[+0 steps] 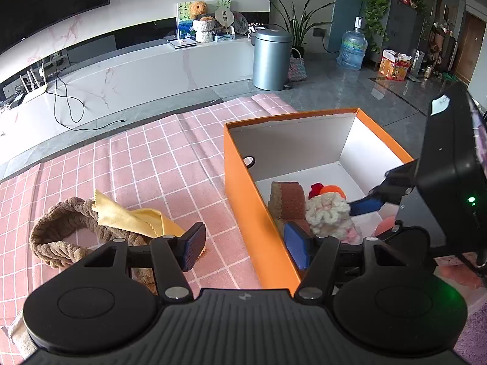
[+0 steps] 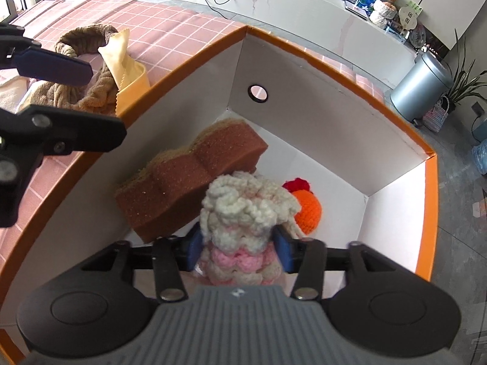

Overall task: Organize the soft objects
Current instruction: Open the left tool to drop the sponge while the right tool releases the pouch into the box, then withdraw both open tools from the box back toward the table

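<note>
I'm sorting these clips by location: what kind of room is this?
Most likely a home living room: a large television above a long white media console, with a potted plant, a water jug and a step-pedal trash bin on the tiled floor.

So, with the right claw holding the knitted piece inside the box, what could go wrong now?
1. The crochet piece may snag on the right claw at release and lift out again.
2. It may land on the orange ball, burying it.
3. The left claw, open astride the orange box wall, could bump the box.
</note>
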The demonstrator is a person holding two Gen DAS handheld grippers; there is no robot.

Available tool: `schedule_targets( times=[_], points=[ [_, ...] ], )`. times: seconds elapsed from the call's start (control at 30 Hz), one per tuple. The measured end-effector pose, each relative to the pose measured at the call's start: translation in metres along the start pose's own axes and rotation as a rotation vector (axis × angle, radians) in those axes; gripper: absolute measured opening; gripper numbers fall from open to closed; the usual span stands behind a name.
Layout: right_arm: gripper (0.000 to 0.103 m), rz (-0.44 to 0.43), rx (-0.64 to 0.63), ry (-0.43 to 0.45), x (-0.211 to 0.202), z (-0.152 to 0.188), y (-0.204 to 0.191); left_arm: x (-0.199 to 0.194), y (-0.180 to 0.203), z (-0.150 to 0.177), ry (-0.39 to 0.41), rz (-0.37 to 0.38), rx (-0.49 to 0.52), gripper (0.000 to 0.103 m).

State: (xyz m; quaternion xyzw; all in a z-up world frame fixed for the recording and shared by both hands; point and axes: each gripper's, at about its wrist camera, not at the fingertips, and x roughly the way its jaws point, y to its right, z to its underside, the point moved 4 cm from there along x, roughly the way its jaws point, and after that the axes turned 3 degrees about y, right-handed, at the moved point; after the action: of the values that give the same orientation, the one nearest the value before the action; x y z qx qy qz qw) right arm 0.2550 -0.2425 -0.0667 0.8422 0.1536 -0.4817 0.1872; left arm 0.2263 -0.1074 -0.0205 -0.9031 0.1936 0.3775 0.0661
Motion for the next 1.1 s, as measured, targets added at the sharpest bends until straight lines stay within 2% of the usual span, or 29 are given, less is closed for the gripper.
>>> schedule_targets(
  times=[0.27, 0.4, 0.53, 0.73, 1.0, 1.1],
  points=[
    [0.059, 0.072, -0.012, 0.086, -0.045, 0.002, -0.003, -0.02, -0.002, 0.005, 0.04, 0.011, -0.021, 0.071],
    [0.059, 0.112, 0.008, 0.182, -0.078, 0.006, -0.014, -0.039, -0.007, 0.011, 0.076, 0.014, -0.043, 0.071],
    [0.059, 0.111, 0.05, 0.301, -0.11, 0.007, -0.033, -0.058, -0.013, 0.021, 0.1, 0.032, -0.056, 0.071],
    [0.059, 0.124, 0.126, 0.452, -0.142, 0.011, -0.071, -0.091, -0.03, 0.045, 0.146, 0.006, -0.087, 0.071],
    [0.06, 0.093, 0.264, 0.555, -0.155, 0.017, -0.126, -0.118, -0.074, 0.088, 0.138, -0.026, -0.234, 0.077],
    [0.06, 0.044, 0.309, 0.562, -0.154, 0.022, -0.15, -0.127, -0.092, 0.104, 0.147, -0.044, -0.292, 0.083]
  ],
)
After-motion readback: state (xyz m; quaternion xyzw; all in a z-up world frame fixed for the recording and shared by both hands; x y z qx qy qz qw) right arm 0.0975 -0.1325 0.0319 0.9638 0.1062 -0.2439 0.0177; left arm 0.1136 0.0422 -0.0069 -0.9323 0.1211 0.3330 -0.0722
